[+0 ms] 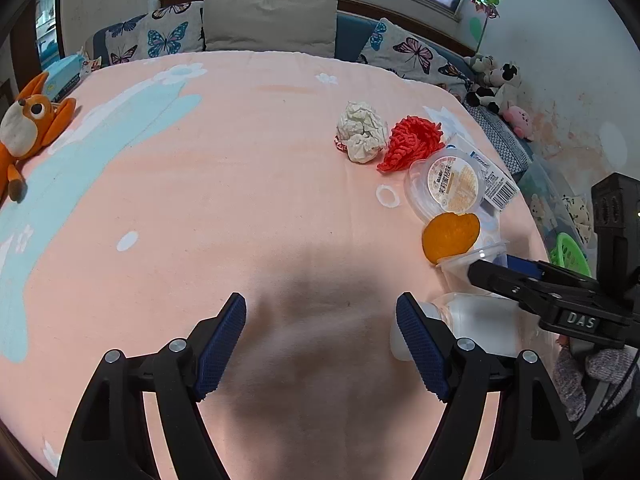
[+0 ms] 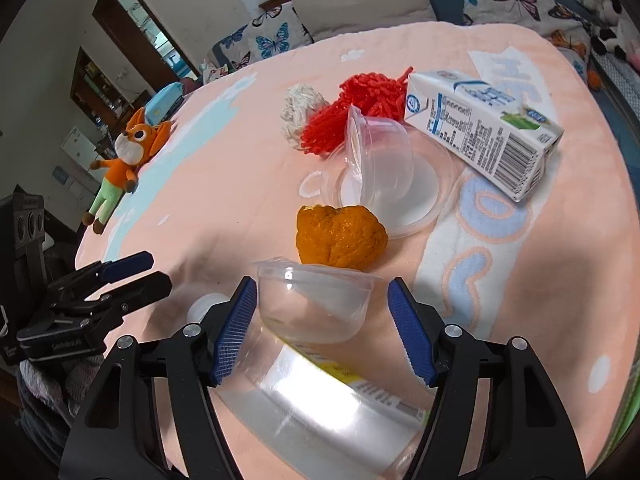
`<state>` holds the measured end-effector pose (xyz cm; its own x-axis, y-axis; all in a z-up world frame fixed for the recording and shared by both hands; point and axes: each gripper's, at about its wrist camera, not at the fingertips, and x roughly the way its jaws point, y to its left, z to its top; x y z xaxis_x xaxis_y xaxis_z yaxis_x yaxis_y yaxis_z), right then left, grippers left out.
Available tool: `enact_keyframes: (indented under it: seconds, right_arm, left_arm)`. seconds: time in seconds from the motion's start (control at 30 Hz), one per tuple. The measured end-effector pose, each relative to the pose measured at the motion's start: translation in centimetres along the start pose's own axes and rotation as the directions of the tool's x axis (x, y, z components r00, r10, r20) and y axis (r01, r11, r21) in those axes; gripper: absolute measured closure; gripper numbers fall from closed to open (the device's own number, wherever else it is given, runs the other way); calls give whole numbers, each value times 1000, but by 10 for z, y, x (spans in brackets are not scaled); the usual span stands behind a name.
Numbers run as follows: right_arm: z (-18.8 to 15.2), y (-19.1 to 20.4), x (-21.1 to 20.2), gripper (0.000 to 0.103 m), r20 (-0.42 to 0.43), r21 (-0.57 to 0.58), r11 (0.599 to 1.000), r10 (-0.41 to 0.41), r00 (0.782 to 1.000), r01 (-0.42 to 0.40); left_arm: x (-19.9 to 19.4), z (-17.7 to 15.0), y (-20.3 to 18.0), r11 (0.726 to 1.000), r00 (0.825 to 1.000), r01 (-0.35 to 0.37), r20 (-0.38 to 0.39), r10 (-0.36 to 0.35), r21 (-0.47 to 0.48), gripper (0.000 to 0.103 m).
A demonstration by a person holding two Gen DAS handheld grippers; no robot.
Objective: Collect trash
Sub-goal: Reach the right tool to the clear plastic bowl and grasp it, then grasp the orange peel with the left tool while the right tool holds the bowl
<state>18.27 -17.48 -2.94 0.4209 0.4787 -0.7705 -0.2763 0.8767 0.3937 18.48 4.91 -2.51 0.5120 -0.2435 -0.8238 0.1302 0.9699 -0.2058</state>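
A bed [image 1: 240, 200] covered by a peach blanket with pale blue and white patterns is seen in both views, pillows lined along its far edge. The trash is clustered at the right of the left wrist view and across the centre of the right wrist view. A crumpled paper wad [image 2: 300, 114] is noted at upper centre, touching a red knitted piece [image 2: 360, 108] just to its right. A milk carton [image 2: 484, 130] lies on its side at upper right. An open clear lidded cup [image 2: 384, 172] rests below the carton, its labelled face visible in the left wrist view. An orange peel [image 2: 340, 236] sits at centre, just below that cup. A clear plastic cup [image 2: 316, 304] is seen between the right gripper [image 2: 322, 330] pads, resting on a clear plastic bottle [image 2: 320, 400] lying in the lower frame; the jaws stand apart, a gap visible on the right side, contact on the left cannot be told. The left gripper [image 1: 320, 344] is held over bare blanket at lower centre, jaws wide apart, nothing between them; the bottle's cap end lies just behind its right finger. A plush fox [image 1: 28, 132] lies at far left.
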Motion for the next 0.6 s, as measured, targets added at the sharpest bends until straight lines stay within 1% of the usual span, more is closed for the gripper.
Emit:
enact_keyframes:
  seconds: [0.2, 0.37, 0.6]
  right_arm:
    - [0, -1, -5, 39, 20, -4, 1000, 0, 1000, 0]
    - [-4, -9, -28, 39, 57, -7, 1000, -7, 998, 7]
    - [-16, -38, -72, 39, 137, 24, 996, -85, 987, 82]
  left_arm:
    - [5, 5, -4, 1000, 1000, 5, -1, -5, -8, 28]
    - [6, 15, -19, 1000, 1000, 24, 11, -24, 7, 28]
    - [21, 27, -54, 997, 998, 58, 3, -58, 56, 31]
